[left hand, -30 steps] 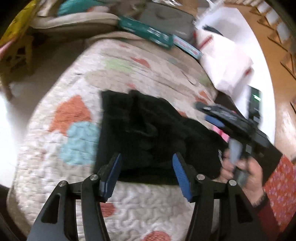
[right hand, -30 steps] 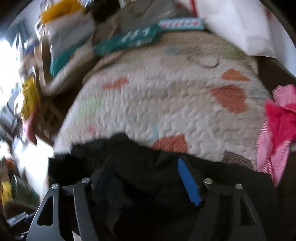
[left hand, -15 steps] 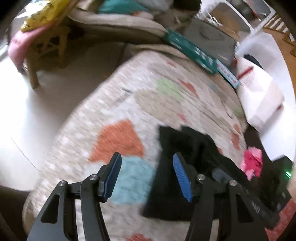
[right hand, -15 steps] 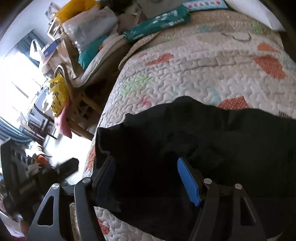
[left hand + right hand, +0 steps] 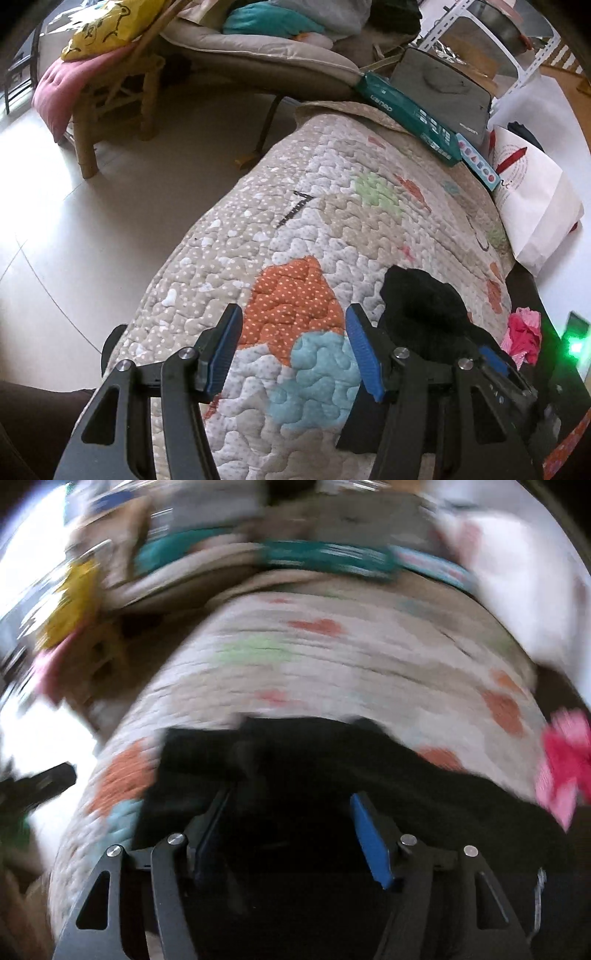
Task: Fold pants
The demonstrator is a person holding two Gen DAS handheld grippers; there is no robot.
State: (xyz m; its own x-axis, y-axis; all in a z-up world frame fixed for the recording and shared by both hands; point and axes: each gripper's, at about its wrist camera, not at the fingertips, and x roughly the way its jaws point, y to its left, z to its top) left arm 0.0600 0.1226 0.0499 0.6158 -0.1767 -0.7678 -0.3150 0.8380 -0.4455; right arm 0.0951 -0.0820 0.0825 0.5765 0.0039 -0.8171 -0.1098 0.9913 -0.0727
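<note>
The black pants (image 5: 424, 306) lie bunched on a patchwork quilt (image 5: 332, 221), to the right of my left gripper (image 5: 293, 349). The left gripper is open and empty, above the orange and blue patches, its right finger next to the pants' edge. In the blurred right wrist view the pants (image 5: 314, 760) spread wide across the quilt (image 5: 332, 657). My right gripper (image 5: 291, 830) is open right over the dark cloth; nothing shows between its pads. The right gripper's body (image 5: 517, 384) shows at the lower right of the left wrist view.
A teal box (image 5: 406, 110) and a grey case (image 5: 439, 88) lie at the quilt's far end. A white paper bag (image 5: 532, 206) stands to the right, pink cloth (image 5: 524, 332) lies by the pants. A wooden chair (image 5: 110, 92) and pale floor (image 5: 92, 221) lie to the left.
My left gripper has swung left off the pants and now faces the quilt's left side. The right gripper moved quickly and its view is now blurred, still over the pants.
</note>
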